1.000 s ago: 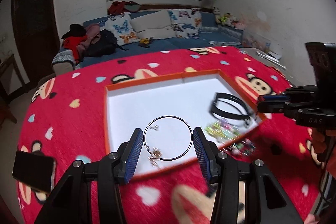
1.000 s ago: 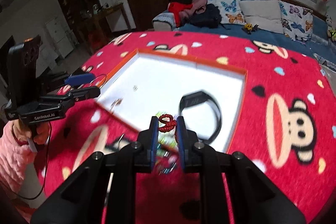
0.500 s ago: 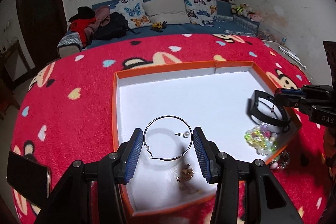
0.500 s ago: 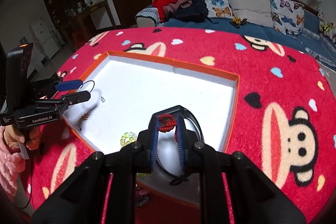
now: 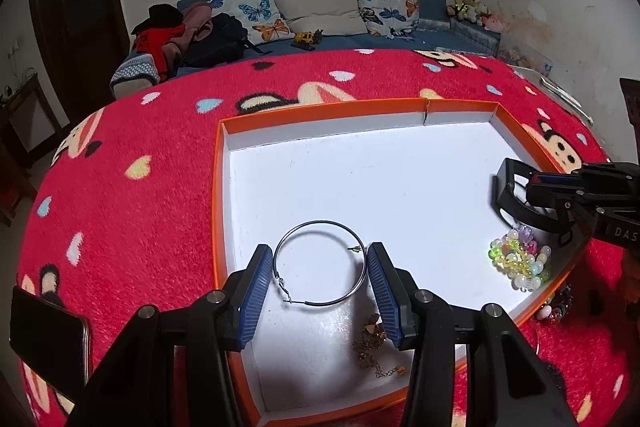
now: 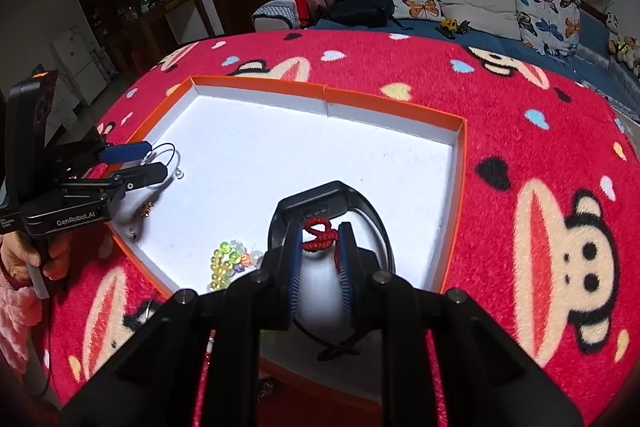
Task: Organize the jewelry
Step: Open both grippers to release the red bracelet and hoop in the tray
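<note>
Between the blue pads of the left gripper (image 5: 320, 281) sits a thin silver hoop earring (image 5: 320, 263), clasped at both sides and held above the white floor of an orange-rimmed tray (image 5: 218, 187). Under it, on the tray floor near that gripper, lie a small pearl stud (image 6: 180, 175) and a gold chain piece (image 5: 370, 341). The right gripper (image 6: 319, 247) is clenched narrowly on a red braided cord bracelet (image 6: 318, 235), poised over a black wristband (image 6: 332, 201) that lies at the tray's near edge. Just beside the wristband rests a cluster of translucent beads (image 5: 520, 263). The tray stands on a red plush cloth with cartoon monkey faces and hearts (image 5: 120, 187). Beyond it a blue sofa (image 5: 332, 39) carries butterfly cushions, a black backpack and heaped clothes, under a dark window.
</note>
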